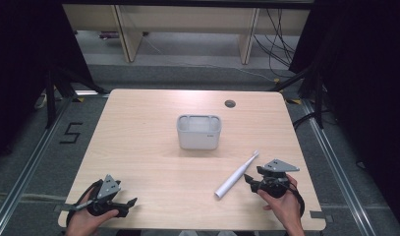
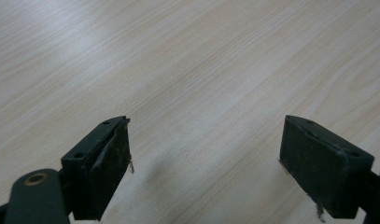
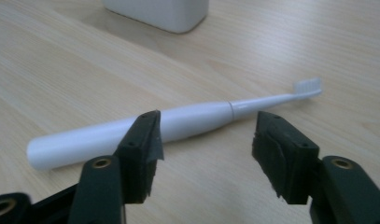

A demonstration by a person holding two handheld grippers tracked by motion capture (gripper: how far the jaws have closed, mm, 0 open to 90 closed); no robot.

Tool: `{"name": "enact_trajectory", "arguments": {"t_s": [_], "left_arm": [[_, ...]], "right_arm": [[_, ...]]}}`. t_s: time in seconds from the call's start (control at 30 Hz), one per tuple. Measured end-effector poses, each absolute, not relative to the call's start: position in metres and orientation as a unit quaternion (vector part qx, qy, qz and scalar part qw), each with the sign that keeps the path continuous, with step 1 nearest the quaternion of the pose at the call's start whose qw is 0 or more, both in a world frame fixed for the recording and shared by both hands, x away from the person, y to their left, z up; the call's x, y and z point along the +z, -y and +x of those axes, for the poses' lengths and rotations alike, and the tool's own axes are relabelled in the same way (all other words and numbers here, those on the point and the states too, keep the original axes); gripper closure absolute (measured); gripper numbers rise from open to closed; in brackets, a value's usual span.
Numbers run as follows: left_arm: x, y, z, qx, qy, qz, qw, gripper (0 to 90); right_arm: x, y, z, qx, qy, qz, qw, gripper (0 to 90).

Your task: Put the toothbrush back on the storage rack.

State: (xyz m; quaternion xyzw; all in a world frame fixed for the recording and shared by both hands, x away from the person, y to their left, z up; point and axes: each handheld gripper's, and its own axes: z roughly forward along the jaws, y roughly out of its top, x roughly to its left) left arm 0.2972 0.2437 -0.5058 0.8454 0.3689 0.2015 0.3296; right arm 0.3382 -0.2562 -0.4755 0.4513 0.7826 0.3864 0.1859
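Two grippers stand open and empty: the left gripper (image 1: 131, 202) is well left of the toothbrush (image 1: 237, 174). The right gripper (image 3: 204, 140) is just beside its handle; closing now could roll it away from the holder (image 1: 199, 131).

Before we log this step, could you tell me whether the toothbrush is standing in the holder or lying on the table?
Lying flat on the table: the white toothbrush rests on its side, apart from the grey holder.
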Motion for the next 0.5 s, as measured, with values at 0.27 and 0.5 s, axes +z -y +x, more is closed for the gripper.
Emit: {"name": "enact_trajectory", "arguments": {"t_s": [0.27,0.5], "left_arm": [[-0.507,-0.244,0.297,0.202,-0.37,0.843,0.333,15.7],[-0.506,-0.243,0.297,0.199,-0.372,0.844,0.331,15.7]], "right_arm": [[-0.472,0.243,0.338,0.397,-0.793,0.425,0.181,57.0],[-0.471,0.229,0.337,0.397,-0.802,0.412,0.172,68.6]]}}
